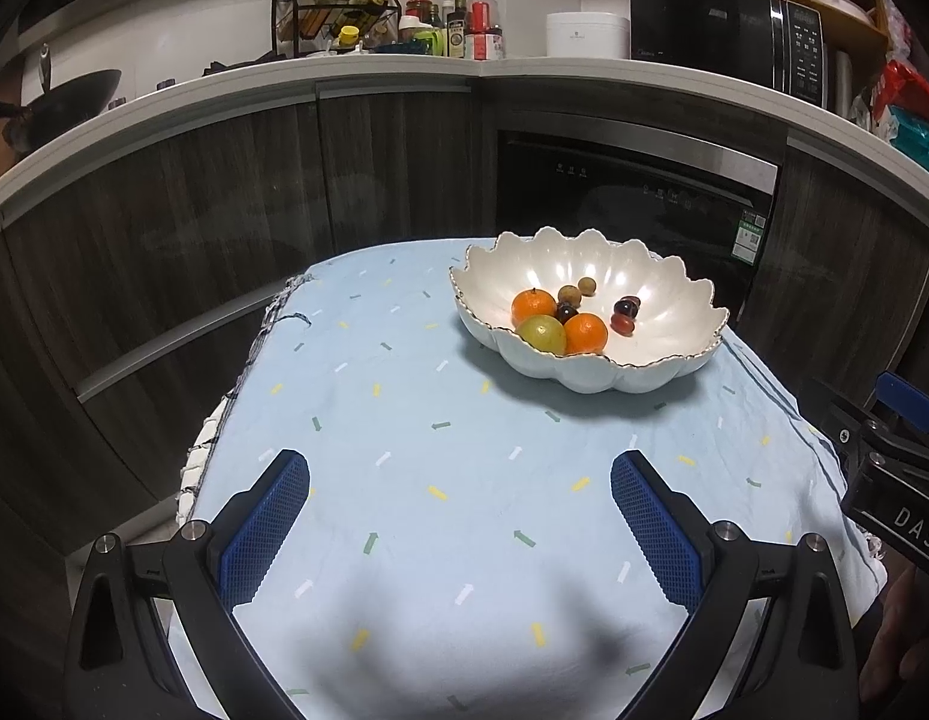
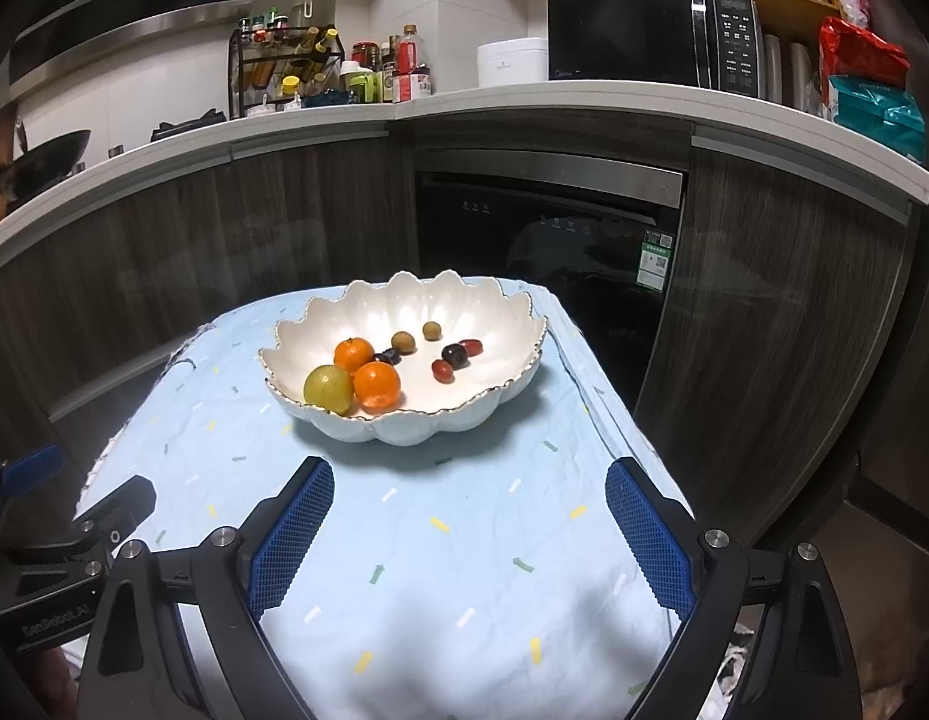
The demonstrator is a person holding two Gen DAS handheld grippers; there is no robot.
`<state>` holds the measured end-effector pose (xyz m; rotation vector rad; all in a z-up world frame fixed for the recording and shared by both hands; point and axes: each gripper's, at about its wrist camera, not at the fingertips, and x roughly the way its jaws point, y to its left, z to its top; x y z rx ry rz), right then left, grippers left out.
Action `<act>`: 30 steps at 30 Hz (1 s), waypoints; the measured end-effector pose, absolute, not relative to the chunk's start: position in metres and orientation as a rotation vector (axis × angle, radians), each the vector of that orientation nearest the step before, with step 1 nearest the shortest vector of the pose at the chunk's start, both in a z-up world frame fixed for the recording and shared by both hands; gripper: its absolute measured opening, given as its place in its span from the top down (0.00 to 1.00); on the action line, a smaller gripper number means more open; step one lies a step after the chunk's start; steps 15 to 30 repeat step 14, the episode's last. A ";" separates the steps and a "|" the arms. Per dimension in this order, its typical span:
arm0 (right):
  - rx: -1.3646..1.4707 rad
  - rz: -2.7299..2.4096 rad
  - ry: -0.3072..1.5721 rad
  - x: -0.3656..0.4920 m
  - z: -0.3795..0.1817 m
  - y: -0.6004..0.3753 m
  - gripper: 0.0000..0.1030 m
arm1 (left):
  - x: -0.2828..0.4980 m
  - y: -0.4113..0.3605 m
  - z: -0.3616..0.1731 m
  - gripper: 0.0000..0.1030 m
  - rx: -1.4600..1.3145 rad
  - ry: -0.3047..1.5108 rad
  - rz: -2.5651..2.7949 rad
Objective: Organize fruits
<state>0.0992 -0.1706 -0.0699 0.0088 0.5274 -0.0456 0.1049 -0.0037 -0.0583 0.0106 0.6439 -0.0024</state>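
A white scalloped bowl (image 1: 662, 369) (image 2: 500, 306) stands on the far part of a table covered by a light blue cloth (image 1: 416, 420) (image 2: 440, 528). Inside lie two oranges (image 1: 533, 307) (image 2: 376, 384), a green-yellow fruit (image 1: 542, 334) (image 2: 328, 388), two small brown fruits (image 1: 569, 295) (image 2: 403, 342), dark grapes (image 1: 627, 306) (image 2: 455, 355) and small red fruits (image 1: 622, 324) (image 2: 442, 369). My left gripper (image 1: 461, 474) hovers open over bare cloth, short of the bowl and to its left. My right gripper (image 2: 469, 483) is open too, just in front of the bowl, nothing between its blue pads (image 2: 290, 540).
Dark wood cabinets and a built-in black appliance (image 2: 548, 252) face the table's far edge. The counter above carries a spice rack (image 1: 335, 15), bottles, a white pot and a microwave (image 2: 656, 39). The other gripper's body shows at the frame edge in each view (image 1: 884, 480) (image 2: 56, 540).
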 end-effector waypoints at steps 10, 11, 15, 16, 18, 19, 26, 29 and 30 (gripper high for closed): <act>0.009 -0.047 0.537 0.100 -0.071 -0.172 0.09 | 0.105 -0.003 -0.060 0.00 0.012 0.646 0.002; 0.008 -0.048 0.537 0.100 -0.071 -0.172 0.09 | 0.105 -0.003 -0.061 0.00 0.010 0.648 0.002; 0.009 -0.046 0.536 0.100 -0.071 -0.172 0.09 | 0.107 -0.002 -0.062 0.00 0.007 0.655 -0.001; 0.009 -0.046 0.536 0.100 -0.071 -0.172 0.09 | 0.107 -0.002 -0.062 0.00 0.007 0.655 -0.001; 0.009 -0.046 0.536 0.100 -0.071 -0.172 0.09 | 0.107 -0.002 -0.062 0.00 0.007 0.655 -0.001; 0.009 -0.046 0.536 0.100 -0.071 -0.172 0.09 | 0.107 -0.002 -0.062 0.00 0.007 0.655 -0.001; 0.009 -0.046 0.536 0.100 -0.071 -0.172 0.09 | 0.107 -0.002 -0.062 0.00 0.007 0.655 -0.001; 0.009 -0.046 0.536 0.100 -0.071 -0.172 0.09 | 0.107 -0.002 -0.062 0.00 0.007 0.655 -0.001; 0.009 -0.046 0.536 0.100 -0.071 -0.172 0.09 | 0.107 -0.002 -0.062 0.00 0.007 0.655 -0.001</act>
